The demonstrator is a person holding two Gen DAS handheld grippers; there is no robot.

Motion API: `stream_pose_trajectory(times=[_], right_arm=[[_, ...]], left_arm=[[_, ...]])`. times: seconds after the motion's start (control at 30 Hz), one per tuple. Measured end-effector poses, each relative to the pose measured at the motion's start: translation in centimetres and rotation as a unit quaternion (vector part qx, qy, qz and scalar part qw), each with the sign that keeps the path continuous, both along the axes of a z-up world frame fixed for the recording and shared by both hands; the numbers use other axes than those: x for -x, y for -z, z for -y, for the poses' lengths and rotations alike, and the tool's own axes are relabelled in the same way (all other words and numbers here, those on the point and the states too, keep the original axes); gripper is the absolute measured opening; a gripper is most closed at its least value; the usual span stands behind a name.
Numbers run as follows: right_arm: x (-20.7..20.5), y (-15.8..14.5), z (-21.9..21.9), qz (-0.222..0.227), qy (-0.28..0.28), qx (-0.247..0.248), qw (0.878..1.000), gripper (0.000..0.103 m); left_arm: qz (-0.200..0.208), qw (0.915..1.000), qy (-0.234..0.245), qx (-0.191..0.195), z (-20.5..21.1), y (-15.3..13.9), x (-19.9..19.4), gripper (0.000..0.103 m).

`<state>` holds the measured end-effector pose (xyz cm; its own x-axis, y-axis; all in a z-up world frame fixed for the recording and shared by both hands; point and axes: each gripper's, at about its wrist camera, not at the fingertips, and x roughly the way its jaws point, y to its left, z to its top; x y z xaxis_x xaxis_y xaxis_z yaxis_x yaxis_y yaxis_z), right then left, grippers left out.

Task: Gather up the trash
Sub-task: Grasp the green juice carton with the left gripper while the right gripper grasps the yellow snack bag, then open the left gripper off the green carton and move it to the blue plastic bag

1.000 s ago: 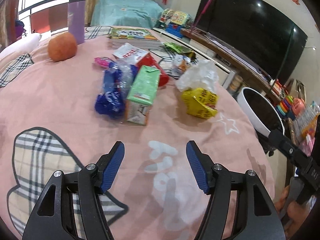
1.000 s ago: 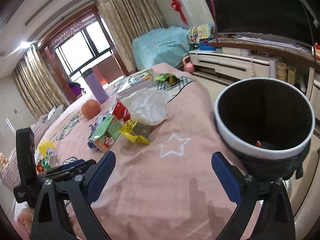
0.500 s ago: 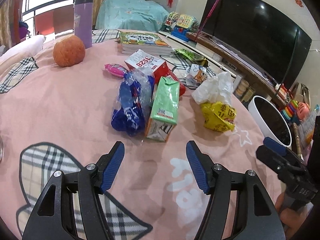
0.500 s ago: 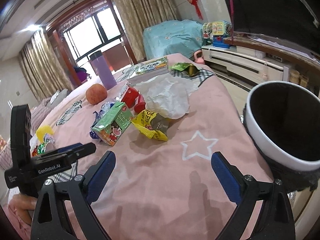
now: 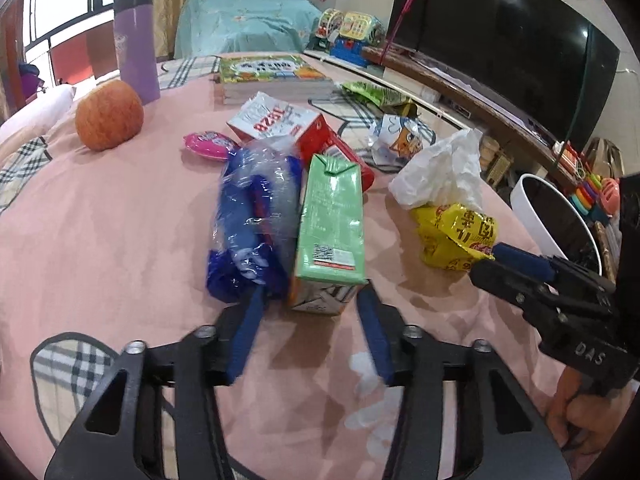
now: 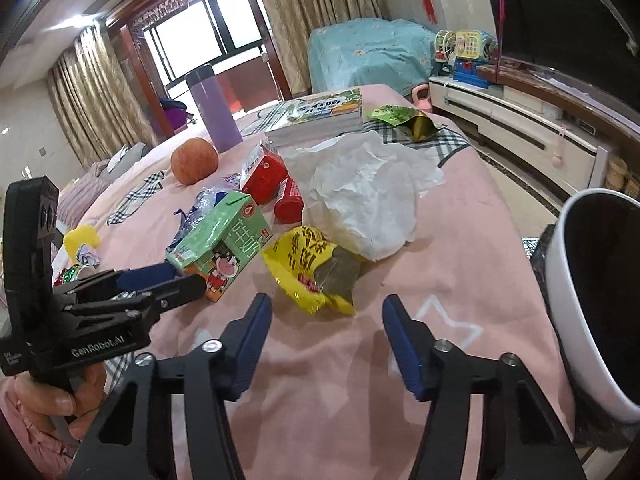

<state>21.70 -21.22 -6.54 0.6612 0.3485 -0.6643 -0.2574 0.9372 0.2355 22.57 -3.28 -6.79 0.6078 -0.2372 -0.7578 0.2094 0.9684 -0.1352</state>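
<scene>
A green milk carton [image 5: 330, 220] lies on the pink bedspread [image 5: 100, 220], with a blue plastic bag [image 5: 256, 216] against its left side. My left gripper [image 5: 310, 300] has its jaws closing; the carton's near end sits between the fingertips, and the pads do not press on it. A crumpled yellow wrapper [image 6: 312, 272] lies just ahead of my right gripper [image 6: 326, 306], whose jaws are also closing, with nothing gripped. The white bin with a black liner [image 6: 576, 280] stands at the bed's right edge. Each gripper shows in the other's view: the left gripper [image 6: 160, 276], the right gripper [image 5: 520, 264].
Behind the carton lie a red carton [image 5: 288, 124], a white crumpled bag [image 5: 440, 168], a pink wrapper [image 5: 208, 145] and a green snack packet [image 5: 376, 94]. An orange fruit [image 5: 109, 116], a purple flask [image 5: 134, 48] and stacked books [image 5: 272, 76] sit further back.
Both grippers have moved forward to the trash pile and both pairs of jaws have narrowed. The carton's end now sits between the left fingertips, and the yellow wrapper is close to the right ones.
</scene>
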Motion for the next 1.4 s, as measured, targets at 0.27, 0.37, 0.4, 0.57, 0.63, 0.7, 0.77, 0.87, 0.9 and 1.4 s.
stream_pose_trajectory(times=[0.27,0.37,0.4,0.57,0.63,0.7,0.77,0.87,0.9,1.4], right_arm=[[-0.5,0.2,-0.4,-0.003,-0.009,0.001,1.000,0.011],[0.2,0.0,0.0,-0.001,-0.006,-0.005,1.000,0.009],[0.6,0.0,0.2,-0.001,-0.004,-0.007,1.000,0.009],[2.5,-0.1,1.7,-0.002,0.010,-0.023,1.000,0.005],[3.1,-0.3,2.2,-0.001,0.015,-0.027,1.000,0.005],[3.6,-0.4,2.5,0.000,0.018,-0.028,0.999,0.005],[4.1,-0.5,2.8,0.001,0.022,-0.028,0.999,0.005],[4.7,-0.6,3.3,0.002,0.028,-0.034,0.999,0.005],[4.9,-0.6,3.3,0.003,0.029,-0.035,0.999,0.005],[5.8,-0.3,4.2,0.004,0.047,-0.053,0.997,0.005]], left_arm=[[0.014,0.9997,0.018,0.005,0.8,-0.7,0.8,0.030],[0.014,0.9995,0.023,0.016,0.9,-1.0,1.6,0.030],[0.014,0.9995,0.024,0.018,0.9,-1.0,2.0,0.030],[0.011,0.9989,0.035,0.030,1.4,-1.2,3.6,0.030],[0.003,0.9985,0.045,0.031,1.8,-0.9,4.3,0.030],[-0.005,0.9986,0.049,0.021,2.3,-0.5,4.7,0.031],[-0.005,0.9986,0.049,0.018,2.3,-0.4,5.0,0.031],[-0.006,0.9986,0.046,0.026,2.0,-0.7,5.4,0.043],[-0.002,0.9986,0.044,0.027,1.8,-0.9,5.5,0.047],[-0.013,0.9986,-0.013,0.049,-2.5,-0.5,2.6,0.051]])
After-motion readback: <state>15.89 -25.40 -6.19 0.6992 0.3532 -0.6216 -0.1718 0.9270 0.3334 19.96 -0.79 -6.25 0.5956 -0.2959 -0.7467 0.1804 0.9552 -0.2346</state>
